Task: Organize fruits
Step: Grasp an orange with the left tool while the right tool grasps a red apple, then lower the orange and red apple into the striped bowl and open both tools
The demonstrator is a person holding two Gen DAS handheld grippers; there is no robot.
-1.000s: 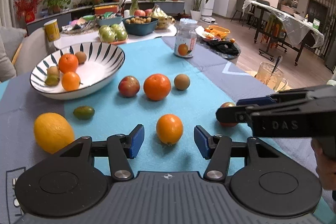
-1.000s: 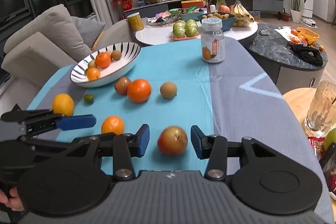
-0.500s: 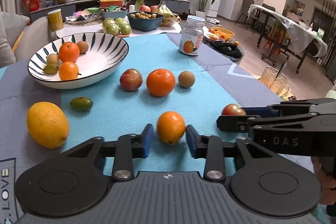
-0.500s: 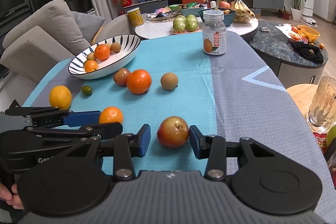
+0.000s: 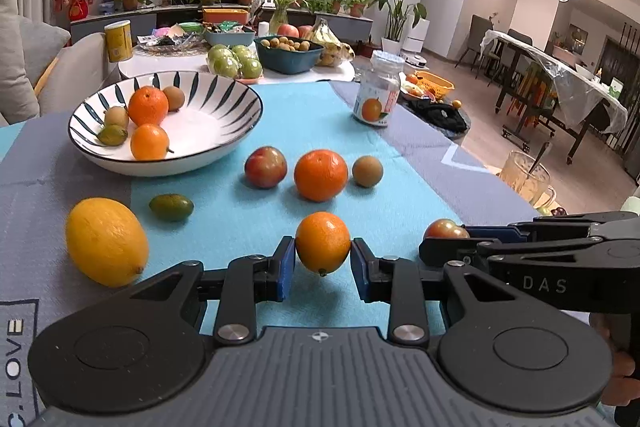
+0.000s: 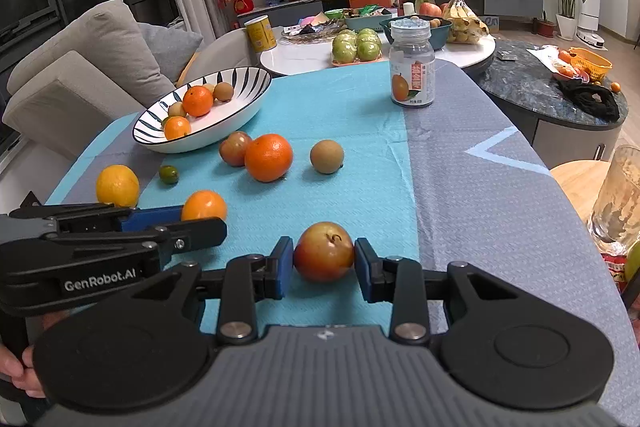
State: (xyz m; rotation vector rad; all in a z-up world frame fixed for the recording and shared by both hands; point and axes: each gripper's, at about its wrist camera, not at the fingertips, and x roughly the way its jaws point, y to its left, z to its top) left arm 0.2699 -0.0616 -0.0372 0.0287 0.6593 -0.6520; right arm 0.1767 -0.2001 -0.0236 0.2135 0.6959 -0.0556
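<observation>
Left hand-held gripper (image 5: 323, 263) newly closed on orange (image 5: 322, 243), right hand-held gripper (image 6: 324, 263) nearby, "GenRobot.AI", "DAS"

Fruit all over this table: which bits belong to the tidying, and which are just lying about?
Part of the job:
small orange in left gripper
red apple in right gripper
striped bowl
lemon

Lying about:
jar
glass
yellow can

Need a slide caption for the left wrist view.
Left hand-held gripper closed on small orange citrus fruit near striped white bowl.
</observation>
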